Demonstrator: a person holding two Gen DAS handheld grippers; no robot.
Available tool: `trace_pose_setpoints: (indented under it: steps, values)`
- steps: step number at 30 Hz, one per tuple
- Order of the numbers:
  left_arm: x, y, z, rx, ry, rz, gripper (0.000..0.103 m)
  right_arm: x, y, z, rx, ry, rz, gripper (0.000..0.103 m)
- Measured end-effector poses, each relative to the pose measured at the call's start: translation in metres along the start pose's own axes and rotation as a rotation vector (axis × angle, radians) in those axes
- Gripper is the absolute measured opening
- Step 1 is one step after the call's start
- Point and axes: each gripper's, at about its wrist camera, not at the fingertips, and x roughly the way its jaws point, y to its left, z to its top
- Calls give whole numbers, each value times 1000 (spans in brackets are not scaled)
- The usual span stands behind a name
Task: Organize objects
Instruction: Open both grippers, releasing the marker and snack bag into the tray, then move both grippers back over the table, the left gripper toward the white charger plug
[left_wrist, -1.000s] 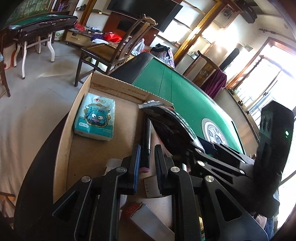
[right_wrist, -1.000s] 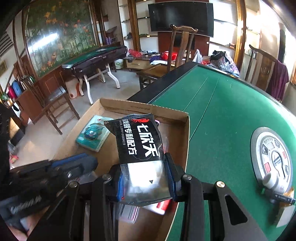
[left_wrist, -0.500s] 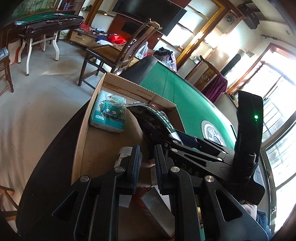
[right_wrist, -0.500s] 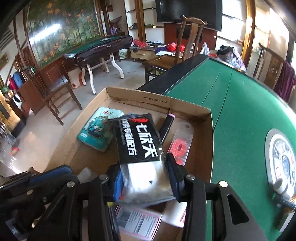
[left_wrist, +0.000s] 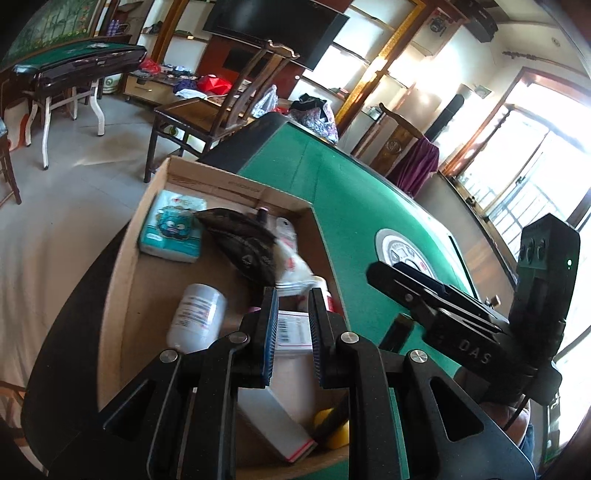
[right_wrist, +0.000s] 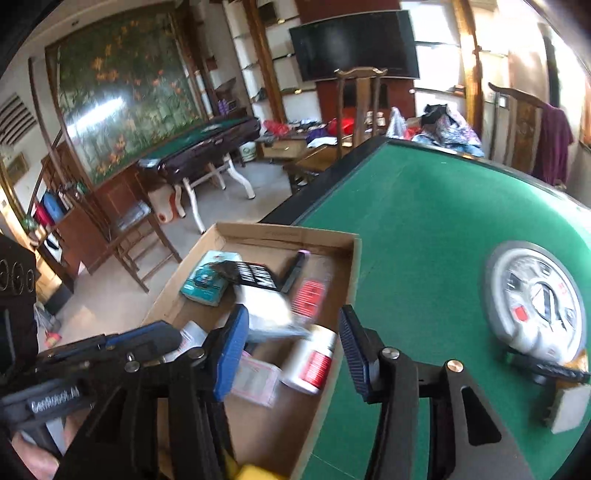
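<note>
The cardboard box (right_wrist: 347, 240) sits at the near left corner of the green table (right_wrist: 424, 221), its left wall hanging over the table's dark edge, and it serves as the collecting bin for the loose things. It is shallow and open-topped, so everything goes in from above and lies flat. Against the far left wall lies a teal tissue pack (left_wrist: 173, 230). Overlapping its right edge is the black snack packet (right_wrist: 255, 275), blurred and lying loose in the middle of the box; it looks freshly let go, since the right gripper (right_wrist: 291, 350) has just been opening, its blue pads apart with nothing between them. A dark pen with a pink cap (right_wrist: 293, 269) lies along the far right side, next to a red-printed blister card (right_wrist: 308, 295). Nearer are a white bottle (left_wrist: 195, 317), a red-and-white bottle (right_wrist: 314, 360) and a flat white box (left_wrist: 291, 332). The left gripper (left_wrist: 290, 328) hovers over the near end with its fingers together, empty, probably waiting its turn.
</note>
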Motion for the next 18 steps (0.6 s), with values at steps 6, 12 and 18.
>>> trace_pose_setpoints:
  steps: [6, 12, 18]
  values:
    - [14, -49, -11, 91, 36, -21, 22, -44, -65, -29, 65, -41, -74, 56]
    - [41, -107, -32, 216, 111, -61, 23, -93, -155, -54, 201, -96, -164, 57]
    - [69, -145, -55, 299, 188, -73, 23, -118, -250, -84, 377, -98, -298, 59]
